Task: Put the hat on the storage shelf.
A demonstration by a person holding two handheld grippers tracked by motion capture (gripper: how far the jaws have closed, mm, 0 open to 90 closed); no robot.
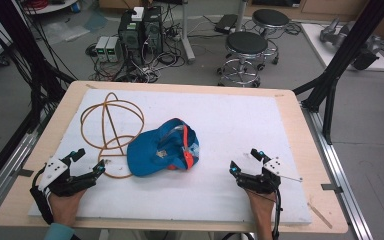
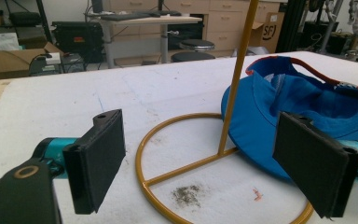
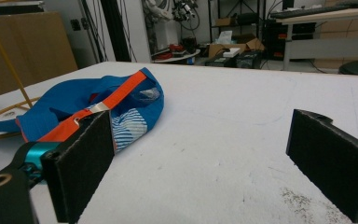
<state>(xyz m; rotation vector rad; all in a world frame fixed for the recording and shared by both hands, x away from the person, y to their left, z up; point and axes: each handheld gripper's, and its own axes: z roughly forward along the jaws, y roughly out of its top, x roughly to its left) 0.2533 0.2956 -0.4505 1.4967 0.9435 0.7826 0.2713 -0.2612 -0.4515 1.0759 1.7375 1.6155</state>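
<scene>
Two grippers, left [image 1: 86, 162] and right [image 1: 243, 161], hold flat black foam-padded fingers [image 2: 98, 158] wide, gripping nothing. Soft blue fabric cap [image 1: 161, 148] with orange strap lies upturned beside a thin yellow wire stand [image 1: 111, 125], seemingly metal. White, scuffed surface [image 1: 230, 120] fronts a cluttered workshop with round black stools [image 1: 246, 44].

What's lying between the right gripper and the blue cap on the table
Nothing: in the high view, only bare white table cover separates the right gripper from the blue cap. The right gripper view shows the same bare stretch between its open fingers.

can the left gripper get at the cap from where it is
Probably yes: the left gripper is open with the cap close ahead, though the stand sits partly between them.
</scene>
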